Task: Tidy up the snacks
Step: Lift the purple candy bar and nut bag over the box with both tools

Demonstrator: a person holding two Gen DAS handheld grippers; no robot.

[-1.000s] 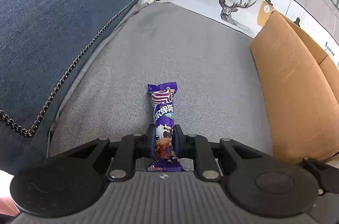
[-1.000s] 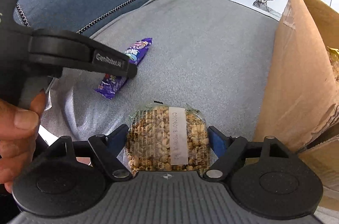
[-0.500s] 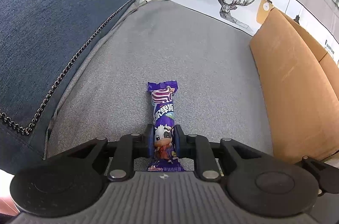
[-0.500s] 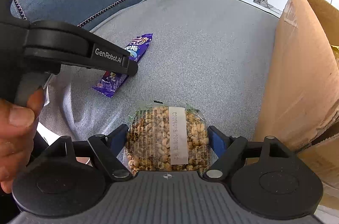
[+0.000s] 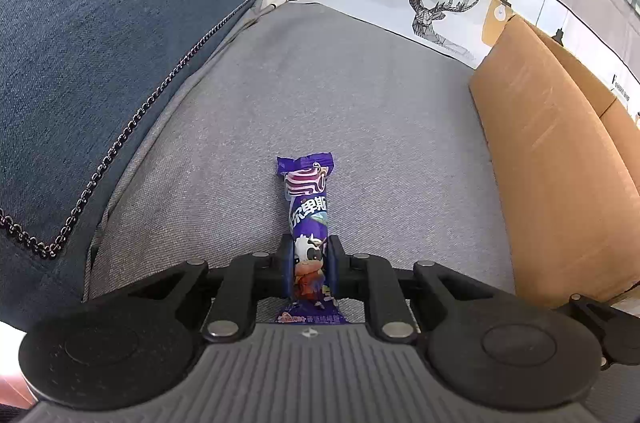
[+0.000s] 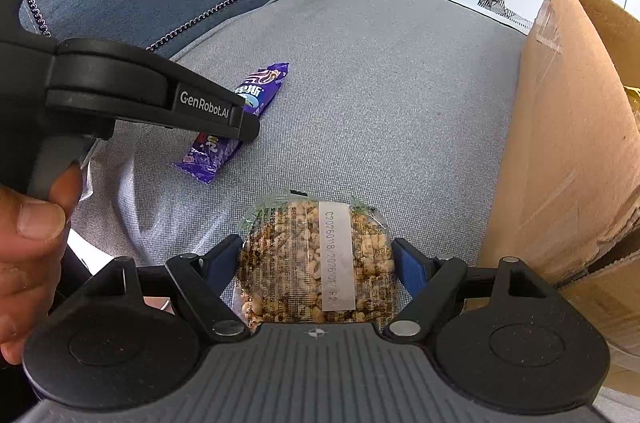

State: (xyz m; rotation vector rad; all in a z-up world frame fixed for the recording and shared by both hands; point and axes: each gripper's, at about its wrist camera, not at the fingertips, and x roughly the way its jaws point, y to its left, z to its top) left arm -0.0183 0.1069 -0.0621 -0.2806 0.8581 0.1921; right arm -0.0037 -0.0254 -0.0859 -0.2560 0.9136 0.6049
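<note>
Sofa seat: grey fabric; carries both snacks.
Box: brown cardboard, standing at the seat's right side, well apart from the bar.
Cushion: dark blue, along the seat's left.
Left gripper: clenched on the bar's near end, pads pressing both flanks.
Right gripper: blue pads against both sides of the nut pack, grasping it.
Nut pack: clear wrapper, white label strip running away from the camera; lies on the seat, left of the box.
Bar: purple wrapper, flat on the seat; long axis runs straight out from the left gripper's jaws, far end toward the sofa back.
Hand: on the left gripper's handle.
</note>
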